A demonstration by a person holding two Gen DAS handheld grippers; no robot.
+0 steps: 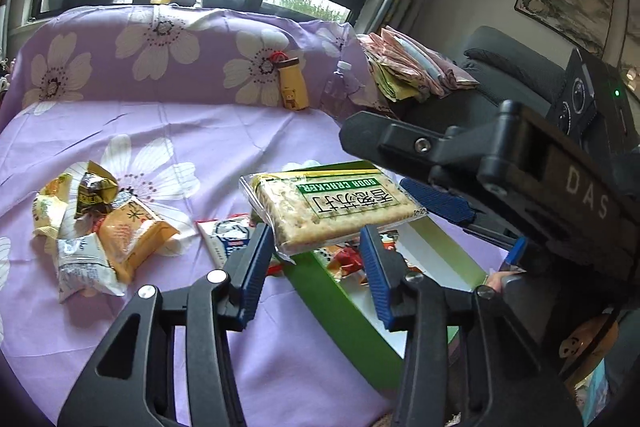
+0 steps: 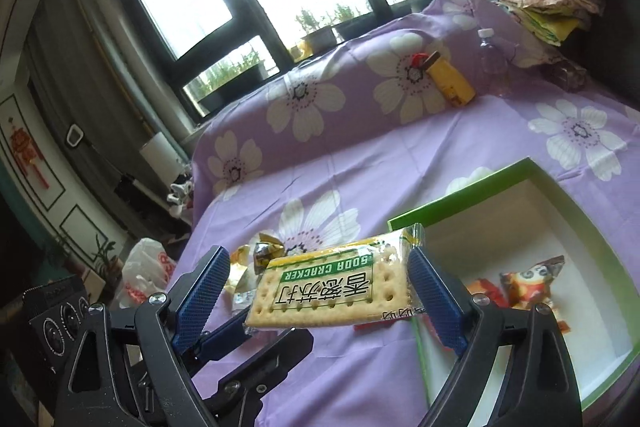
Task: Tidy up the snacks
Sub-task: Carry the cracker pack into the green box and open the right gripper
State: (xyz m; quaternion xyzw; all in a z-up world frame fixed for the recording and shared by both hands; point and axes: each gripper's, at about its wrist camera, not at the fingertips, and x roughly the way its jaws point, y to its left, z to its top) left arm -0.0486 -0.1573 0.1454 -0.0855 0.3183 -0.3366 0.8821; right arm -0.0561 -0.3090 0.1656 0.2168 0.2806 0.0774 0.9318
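Soda cracker pack (image 1: 332, 207) | pinched in left claw (image 1: 316, 231) | lying between wide-open right claw (image 2: 316, 259) | over green box (image 2: 460, 207)

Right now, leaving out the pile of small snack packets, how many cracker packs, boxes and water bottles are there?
Cracker pack: 1
Green box: 1
Water bottle: 1
Total: 3

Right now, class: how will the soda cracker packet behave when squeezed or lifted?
Probably stiff: the soda cracker packet stays flat, unsagging, in the left tool. Likely fragile: thin crackers show through. Its glossy wrapper may slip.
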